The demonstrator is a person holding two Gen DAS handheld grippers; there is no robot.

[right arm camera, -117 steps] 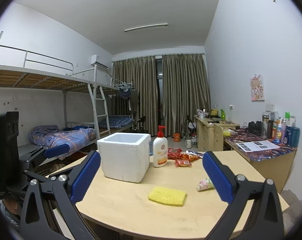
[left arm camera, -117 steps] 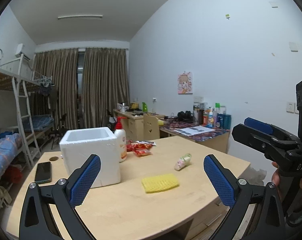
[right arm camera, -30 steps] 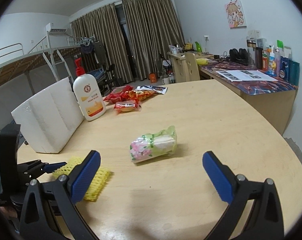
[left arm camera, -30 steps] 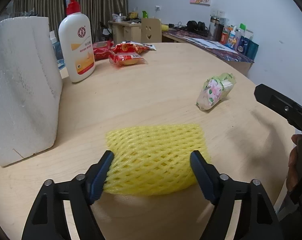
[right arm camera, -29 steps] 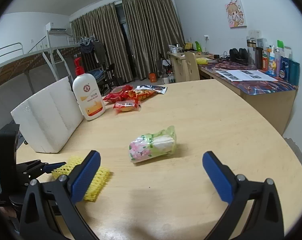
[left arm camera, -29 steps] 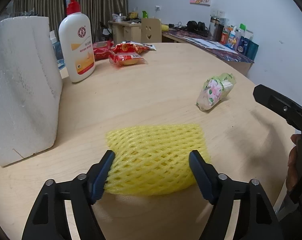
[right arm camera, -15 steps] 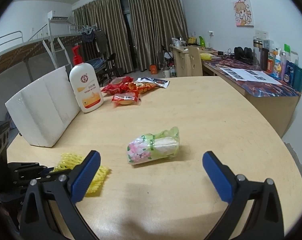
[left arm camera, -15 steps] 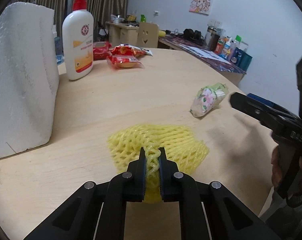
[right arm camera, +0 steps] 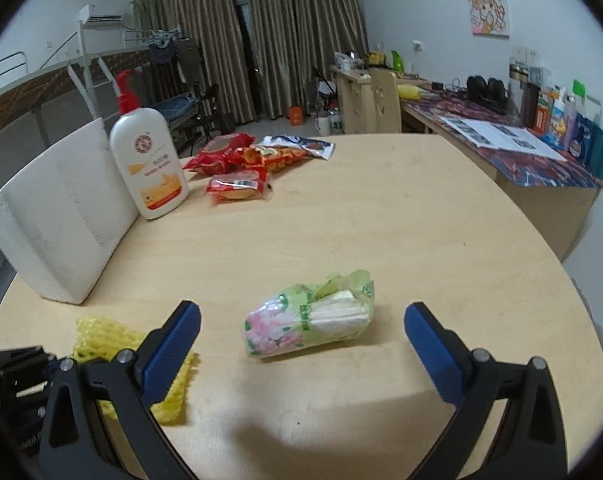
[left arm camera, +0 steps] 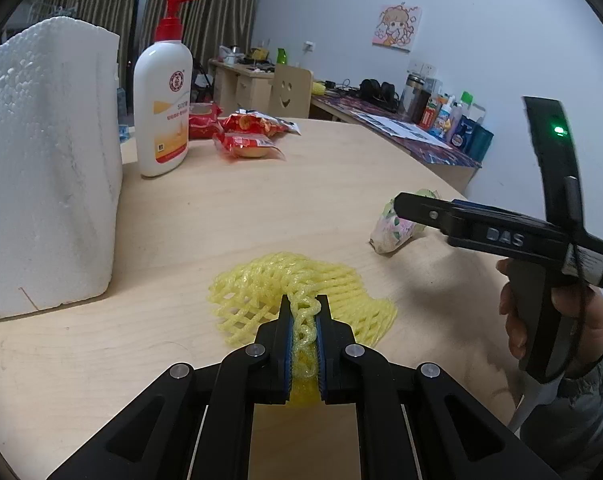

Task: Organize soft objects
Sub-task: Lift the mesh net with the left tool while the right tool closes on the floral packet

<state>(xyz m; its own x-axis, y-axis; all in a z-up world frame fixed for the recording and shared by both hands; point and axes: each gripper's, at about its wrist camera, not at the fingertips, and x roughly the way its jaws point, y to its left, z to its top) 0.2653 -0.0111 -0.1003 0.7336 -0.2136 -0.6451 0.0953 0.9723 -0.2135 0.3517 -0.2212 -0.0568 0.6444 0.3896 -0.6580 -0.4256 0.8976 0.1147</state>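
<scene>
On a round wooden table (left arm camera: 229, 216), the left gripper (left arm camera: 304, 309) is clamped on the near edge of a yellow foam net (left arm camera: 301, 280), its blue pads squeezing the mesh into a bunched ridge between them while the rest of the net fans out flat on the wood. The net lies toward the table's near edge, just beside the front corner of a white foam box (left arm camera: 49, 168) that stands at the left edge.

The right gripper (right arm camera: 301, 320) is held over the near edge with its jaws spread wide and nothing between the pads; a tissue pack (right arm camera: 311, 320) in green and pink floral wrap lies on the table just beyond the fingertips, between the two fingers in the right wrist view, not touched. From the left wrist view the same gripper is seen side-on, its handle held by a hand (left arm camera: 553, 320) in a grey sleeve (left arm camera: 581, 416), with the pack partly hidden behind its tip.

Farther back, a white pump bottle (left arm camera: 163, 104) with a red top stands upright just beside the box, and red snack bags (right arm camera: 245, 168) lie in a loose cluster toward the far edge.
</scene>
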